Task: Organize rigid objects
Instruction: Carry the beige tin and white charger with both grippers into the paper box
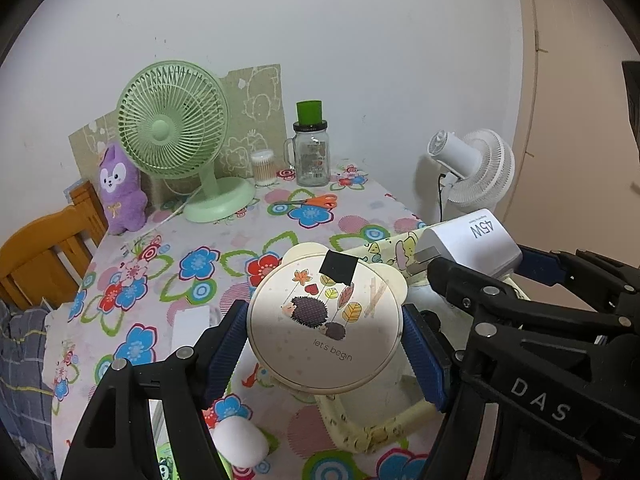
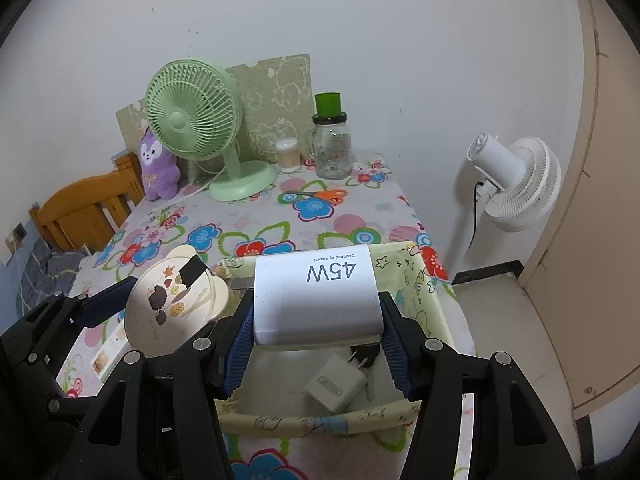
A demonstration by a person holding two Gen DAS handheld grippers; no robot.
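Over the table's near right corner, the right gripper (image 2: 316,344) clamps a white charger (image 2: 316,300) directly above the fabric bin (image 2: 420,280), its long axis crosswise between the pads. Just left, the left gripper (image 1: 324,344) grips a round case (image 1: 324,324) over the bin's left edge, equally near.

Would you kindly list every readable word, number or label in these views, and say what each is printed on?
"45W": white charger between the right gripper's jaws.
"Designed by Xiaomi": same charger, small print.
"let's begin": round hedgehog case in the left gripper.
"DAS": the right gripper's arm.
Glass jar print and small adapter label: too small.
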